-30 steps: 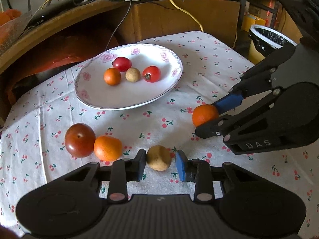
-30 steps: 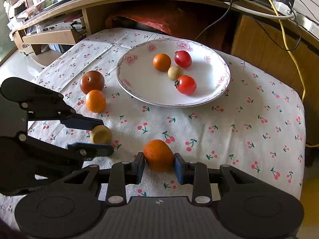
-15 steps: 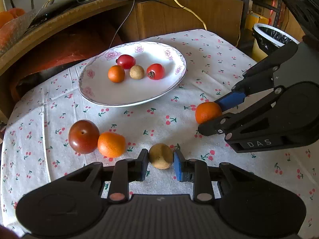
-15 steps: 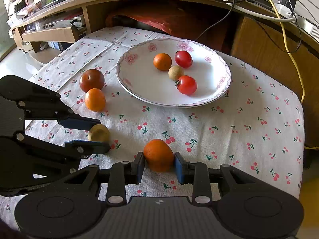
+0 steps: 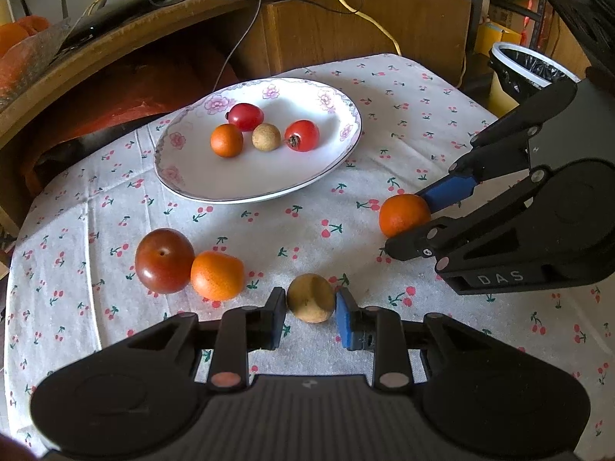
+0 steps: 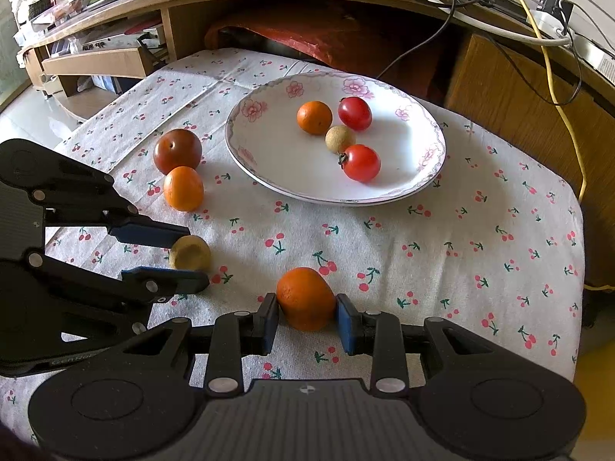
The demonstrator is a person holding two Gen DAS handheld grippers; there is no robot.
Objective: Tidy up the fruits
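My left gripper [image 5: 310,304] is shut on a small tan round fruit [image 5: 310,297], low over the cherry-print cloth. To its right, my right gripper [image 6: 306,309] is shut on an orange [image 6: 305,297]; that orange [image 5: 403,221] also shows between the blue pads in the left wrist view. The white flowered plate [image 5: 230,188] behind holds a small orange [image 5: 226,140], two red tomatoes and another tan fruit [image 5: 266,137]. A dark red fruit [image 5: 164,260] and an orange [image 5: 217,276] touch each other on the cloth, left of my left gripper [image 6: 184,257].
A wooden desk [image 5: 346,23] with cables runs behind the table. A bin with a black liner [image 5: 526,69] stands off the table's far right corner. The cloth-covered table drops off close on the left and right.
My left gripper's jaws have come together onto the tan fruit, which earlier sat loose between them. The right gripper has kept its hold on the orange.
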